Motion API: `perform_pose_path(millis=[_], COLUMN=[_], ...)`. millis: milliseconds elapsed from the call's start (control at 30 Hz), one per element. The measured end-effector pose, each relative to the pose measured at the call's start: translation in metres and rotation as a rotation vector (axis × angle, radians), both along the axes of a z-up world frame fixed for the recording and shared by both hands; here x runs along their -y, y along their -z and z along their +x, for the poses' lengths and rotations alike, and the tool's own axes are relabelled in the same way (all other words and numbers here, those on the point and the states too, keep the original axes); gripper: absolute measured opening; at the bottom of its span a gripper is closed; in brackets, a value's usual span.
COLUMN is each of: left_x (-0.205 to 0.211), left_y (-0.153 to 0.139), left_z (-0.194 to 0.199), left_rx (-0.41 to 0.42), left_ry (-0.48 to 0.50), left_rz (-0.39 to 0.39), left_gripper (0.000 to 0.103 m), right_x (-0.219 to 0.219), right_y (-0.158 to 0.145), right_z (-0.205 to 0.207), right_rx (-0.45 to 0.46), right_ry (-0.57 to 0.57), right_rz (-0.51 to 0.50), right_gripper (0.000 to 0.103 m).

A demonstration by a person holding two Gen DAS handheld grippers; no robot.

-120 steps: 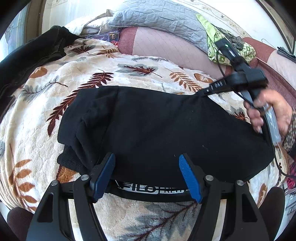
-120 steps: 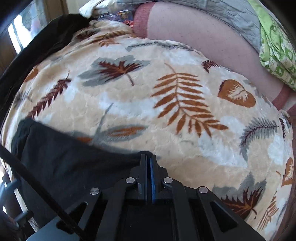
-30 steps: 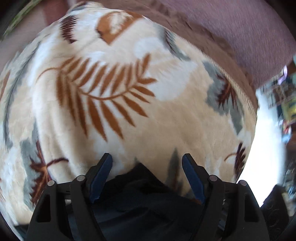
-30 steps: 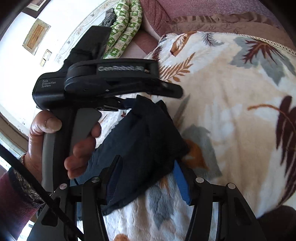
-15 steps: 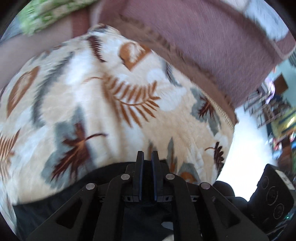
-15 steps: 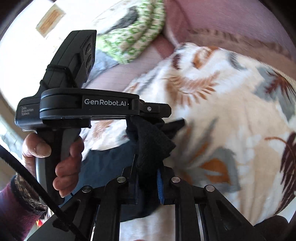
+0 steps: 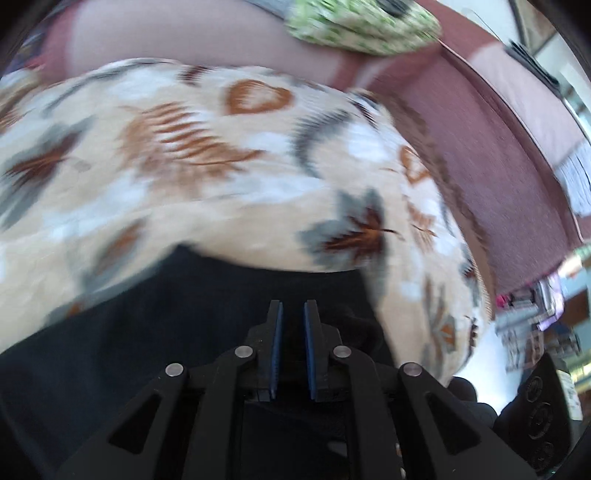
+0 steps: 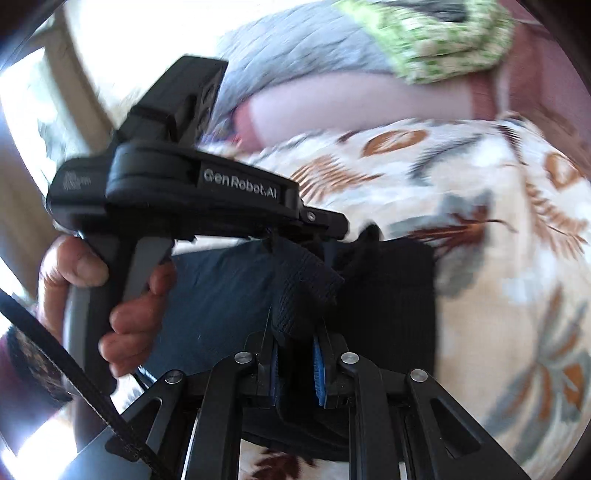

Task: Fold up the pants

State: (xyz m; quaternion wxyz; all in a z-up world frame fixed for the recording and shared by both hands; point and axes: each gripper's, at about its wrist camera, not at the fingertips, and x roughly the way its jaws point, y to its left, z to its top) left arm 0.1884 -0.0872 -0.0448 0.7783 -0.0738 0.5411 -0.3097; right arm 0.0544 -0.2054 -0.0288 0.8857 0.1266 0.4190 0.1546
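The black pants (image 7: 184, 317) lie on the leaf-patterned blanket (image 7: 221, 158) and fill the lower part of the left wrist view. My left gripper (image 7: 293, 314) is shut on a fold of the pants. It also shows in the right wrist view (image 8: 332, 225), held in a hand, its tips in the black cloth. My right gripper (image 8: 295, 332) is shut on a ribbed edge of the pants (image 8: 306, 288), lifted above the flat dark part (image 8: 388, 295).
A maroon couch back (image 7: 498, 122) runs behind the blanket. A green patterned cloth (image 7: 362, 29) and a grey quilted pillow (image 8: 303, 55) lie on it. The blanket's edge drops off at the right (image 7: 480, 302).
Both grippers went from open a second ago to shut on the pants' end. Since half a second ago they have swung left with the cloth; both views are blurred by motion.
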Motion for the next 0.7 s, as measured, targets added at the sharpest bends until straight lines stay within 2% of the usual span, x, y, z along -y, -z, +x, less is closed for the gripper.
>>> perform_pose_path(millis=[33,133,167,200,233,267,300,367,433,500,567,600,667,700], left_x=[-0.014,-0.061,-0.081,-0.094,-0.109,-0.123,-0.136,-0.157,-0.171,-0.183,-0.190,-0.193,-0.196,-0.197], left_y=[-0.003,-0.016,-0.021,-0.023,-0.024,-0.024,-0.025,-0.028,-0.031,-0.032,-0.033,-0.032,-0.032,-0.031], left_z=[-0.003,-0.022,-0.032,-0.038,-0.046,-0.053,-0.063,-0.085,-0.099,-0.116,-0.127,-0.133,-0.140,-0.143], left_rx=[0.006,0.054,0.075,0.078,0.075,0.071,0.073,0.086,0.093,0.109,0.118,0.119,0.121,0.120], left_ry=[-0.023,-0.133,-0.187,-0.222,-0.257,-0.287,-0.319,-0.374,-0.409,-0.444,-0.469,-0.479,-0.484,-0.488], left_rz=[-0.009,-0.056,-0.085,-0.109,-0.138,-0.159,-0.173,-0.181,-0.179,-0.178,-0.187,-0.194,-0.207,-0.212], left_gripper=[0.015,0.053,0.060,0.061,0.062,0.062,0.062,0.063,0.063,0.064,0.067,0.067,0.067,0.067], right_x=[-0.007,-0.024,-0.028,-0.030,-0.031,-0.035,-0.039,-0.048,-0.052,-0.051,-0.044,-0.041,-0.034,-0.032], right_y=[0.005,0.021,0.024,0.026,0.029,0.028,0.025,0.018,0.008,-0.008,-0.026,-0.030,-0.034,-0.030], right_z=[0.004,0.013,0.014,0.014,0.014,0.011,0.008,0.002,-0.007,-0.017,-0.018,-0.012,0.003,0.014], right_rx=[-0.014,-0.060,-0.068,-0.078,-0.094,-0.100,-0.095,-0.095,-0.124,-0.099,-0.051,-0.043,-0.047,-0.058], right_ry=[-0.019,-0.062,-0.078,-0.104,-0.136,-0.150,-0.159,-0.210,-0.278,-0.304,-0.233,-0.177,-0.090,-0.054], right_rz=[-0.008,0.000,0.017,0.058,0.120,0.145,0.150,0.152,0.202,0.198,0.100,0.030,-0.064,-0.089], right_gripper=[0.019,0.023,0.034,0.047,0.053,0.065,0.069,0.069,0.069,0.068,0.065,0.058,0.049,0.049])
